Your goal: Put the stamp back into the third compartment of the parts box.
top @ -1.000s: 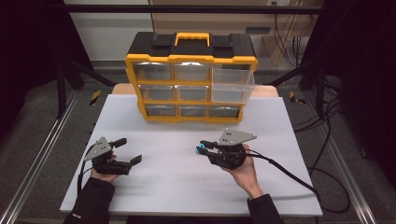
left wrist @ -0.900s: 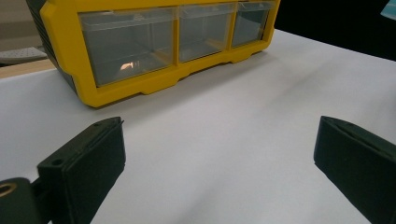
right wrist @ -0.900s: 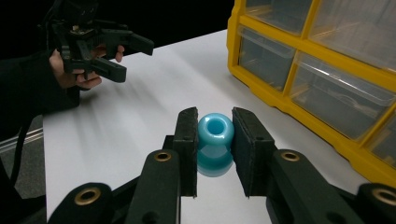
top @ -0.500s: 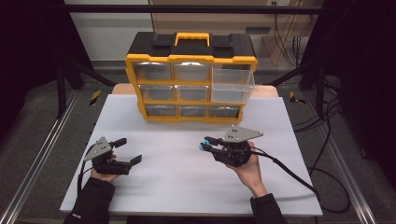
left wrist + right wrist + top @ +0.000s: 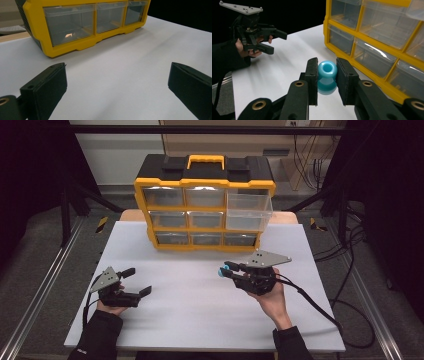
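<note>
My right claw (image 5: 226,270) has the small blue bead (image 5: 327,70) between its two pads; the jaws are closed most of the way and press on the bead from both sides, so I hold it firmly. In the right gripper view the bead sits near the tips of the pads, its hole turned toward the camera, and a reflection of it lies on the white surface (image 5: 200,305) below.

Compared with one second before, my right hand has come up a little and moved nearer to the yellow organizer box (image 5: 205,210). The bead went with it, so it is now lifted off the surface and not resting any more. The grip did not change in this time. My left claw (image 5: 135,282) stayed at the same place near the left edge of the surface; its jaws stand wide apart and there is nothing between them.

I judge from this that the picking is done and the carrying has begun. The upper right drawer (image 5: 249,212) of the box is pulled out, and I think the bead should go there. For that I must raise the bead higher, above the front wall of this drawer, and only then release it.
</note>
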`<state>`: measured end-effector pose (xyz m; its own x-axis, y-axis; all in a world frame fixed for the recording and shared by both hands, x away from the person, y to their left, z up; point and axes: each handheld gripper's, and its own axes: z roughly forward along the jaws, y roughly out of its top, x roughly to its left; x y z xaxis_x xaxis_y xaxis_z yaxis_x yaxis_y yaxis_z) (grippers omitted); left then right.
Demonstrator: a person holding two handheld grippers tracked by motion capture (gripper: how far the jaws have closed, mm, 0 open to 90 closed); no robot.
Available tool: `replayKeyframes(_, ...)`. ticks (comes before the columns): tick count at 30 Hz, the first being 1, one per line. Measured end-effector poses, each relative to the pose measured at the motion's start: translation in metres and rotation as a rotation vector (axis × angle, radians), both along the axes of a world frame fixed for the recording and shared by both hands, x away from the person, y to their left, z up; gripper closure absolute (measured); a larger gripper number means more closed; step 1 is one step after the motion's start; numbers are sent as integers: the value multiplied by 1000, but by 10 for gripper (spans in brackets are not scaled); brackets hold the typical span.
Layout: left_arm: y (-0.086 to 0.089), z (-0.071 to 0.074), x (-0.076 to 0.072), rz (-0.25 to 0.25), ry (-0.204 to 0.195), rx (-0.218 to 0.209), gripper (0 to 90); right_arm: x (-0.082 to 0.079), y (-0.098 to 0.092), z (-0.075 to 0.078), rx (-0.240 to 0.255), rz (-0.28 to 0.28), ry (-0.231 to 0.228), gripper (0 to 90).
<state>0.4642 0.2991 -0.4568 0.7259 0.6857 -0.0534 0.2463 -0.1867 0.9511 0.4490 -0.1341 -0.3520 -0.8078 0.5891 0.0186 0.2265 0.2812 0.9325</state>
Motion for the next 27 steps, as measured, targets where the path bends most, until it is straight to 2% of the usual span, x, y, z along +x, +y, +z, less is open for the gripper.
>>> replayKeyframes(27,1,0,0,2,1,-2,19,2,-7,44,5,-27,-26,725)
